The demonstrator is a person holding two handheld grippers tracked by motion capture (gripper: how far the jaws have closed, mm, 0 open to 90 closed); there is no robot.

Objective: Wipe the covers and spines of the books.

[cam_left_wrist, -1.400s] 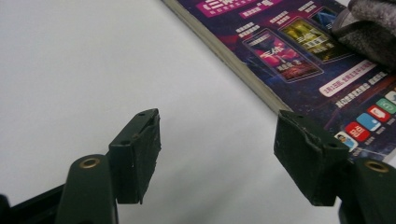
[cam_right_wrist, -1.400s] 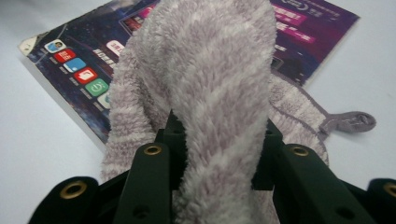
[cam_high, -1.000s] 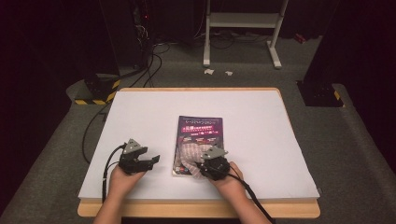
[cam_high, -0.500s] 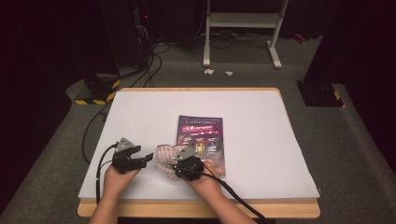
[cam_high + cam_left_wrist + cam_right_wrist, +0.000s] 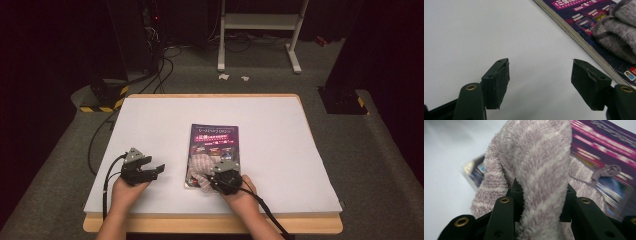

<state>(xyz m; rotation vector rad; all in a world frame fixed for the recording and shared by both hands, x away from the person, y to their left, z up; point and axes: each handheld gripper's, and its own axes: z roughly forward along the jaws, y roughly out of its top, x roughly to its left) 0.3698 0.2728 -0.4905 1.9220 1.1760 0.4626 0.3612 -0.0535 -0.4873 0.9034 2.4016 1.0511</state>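
A purple magazine (image 5: 215,136) lies flat on the white table top (image 5: 150,125), near the front. A fluffy cloth with pale lilac and white stripes (image 5: 200,166) is bunched over its near left corner. My right gripper (image 5: 214,179) is shut on a fold of that cloth (image 5: 541,152), which rises between the jaws with the magazine (image 5: 604,142) behind it. My left gripper (image 5: 156,171) rests on the table to the left of the magazine. It is open (image 5: 540,65) with nothing between its jaws; the magazine's edge (image 5: 579,15) and the cloth (image 5: 621,37) lie beyond it to the right.
The white sheet covers a wooden table whose front edge (image 5: 210,225) is close to the person's forearms. Behind the table stand a white metal frame (image 5: 260,30), black cables (image 5: 165,60) and a yellow-and-black striped block (image 5: 102,105) on the grey carpet.
The right gripper swung left with the cloth half a second ago and has come back right, over the magazine's near corner. The left gripper has hardly shifted.
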